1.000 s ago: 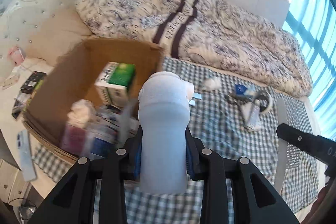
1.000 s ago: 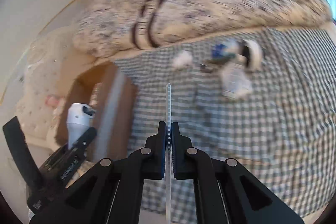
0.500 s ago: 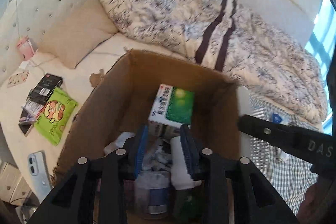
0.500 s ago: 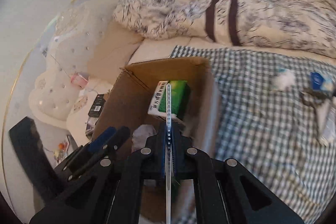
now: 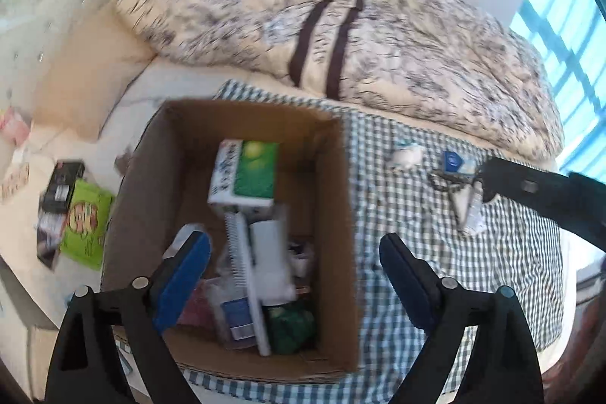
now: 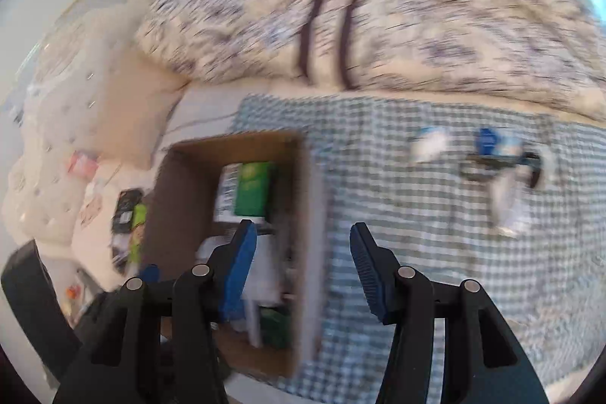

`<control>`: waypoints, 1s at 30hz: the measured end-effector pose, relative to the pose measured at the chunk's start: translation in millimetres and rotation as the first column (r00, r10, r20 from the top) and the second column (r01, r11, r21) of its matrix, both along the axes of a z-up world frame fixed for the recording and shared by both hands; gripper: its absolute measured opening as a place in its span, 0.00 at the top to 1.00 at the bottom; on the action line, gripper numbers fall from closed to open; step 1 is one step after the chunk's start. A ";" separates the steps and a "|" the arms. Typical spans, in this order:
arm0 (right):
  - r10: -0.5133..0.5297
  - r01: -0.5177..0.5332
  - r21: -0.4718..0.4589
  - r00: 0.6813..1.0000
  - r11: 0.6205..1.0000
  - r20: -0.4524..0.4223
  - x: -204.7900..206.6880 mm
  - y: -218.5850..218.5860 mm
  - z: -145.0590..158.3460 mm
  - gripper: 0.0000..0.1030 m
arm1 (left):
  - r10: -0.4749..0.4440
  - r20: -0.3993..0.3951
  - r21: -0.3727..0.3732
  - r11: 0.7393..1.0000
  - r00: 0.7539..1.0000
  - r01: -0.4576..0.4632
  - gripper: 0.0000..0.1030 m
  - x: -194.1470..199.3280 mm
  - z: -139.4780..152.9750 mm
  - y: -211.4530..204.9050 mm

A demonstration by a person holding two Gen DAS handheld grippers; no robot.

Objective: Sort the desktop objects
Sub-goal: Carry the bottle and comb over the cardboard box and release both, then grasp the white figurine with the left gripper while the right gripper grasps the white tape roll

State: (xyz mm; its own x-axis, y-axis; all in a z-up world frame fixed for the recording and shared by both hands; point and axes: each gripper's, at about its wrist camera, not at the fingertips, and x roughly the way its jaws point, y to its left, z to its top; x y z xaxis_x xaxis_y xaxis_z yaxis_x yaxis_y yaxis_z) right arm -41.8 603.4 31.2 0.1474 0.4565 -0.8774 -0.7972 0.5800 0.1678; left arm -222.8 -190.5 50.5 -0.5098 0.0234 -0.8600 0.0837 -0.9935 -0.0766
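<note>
While both claws, left claw (image 5: pixel 295 267) & right claw (image 6: pixel 303 260), are opening w/ nothing between: cardboard box (image 5: pixel 341 214) holds green carton (image 5: pixel 246 177), comb (image 5: pixel 246 275), bottle (image 5: pixel 269 260); scissors (image 5: pixel 450 182), tissue (image 5: pixel 407 156) etc. left on bed.

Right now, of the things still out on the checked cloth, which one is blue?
The small blue pack, lying just right of the crumpled white tissue and above the scissors; those two show no blue.

a bedroom: rumpled quilt (image 5: pixel 378 25) on a bed.
</note>
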 end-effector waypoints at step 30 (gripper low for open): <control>-0.230 0.226 -0.095 0.972 0.969 -0.036 281.3 -141.2 -73.2 0.50 | -0.078 0.110 -0.073 0.994 0.991 0.086 0.06 -152.8 -137.3 192.4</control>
State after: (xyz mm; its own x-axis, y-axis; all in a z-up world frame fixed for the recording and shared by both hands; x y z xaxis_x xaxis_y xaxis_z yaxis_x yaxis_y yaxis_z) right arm 239.5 462.3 -42.0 0.1971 0.3346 -0.9215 -0.6346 0.7600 0.1402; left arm -375.6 1.9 -86.9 -0.4136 -0.0072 -0.9104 0.0055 -1.0000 0.0054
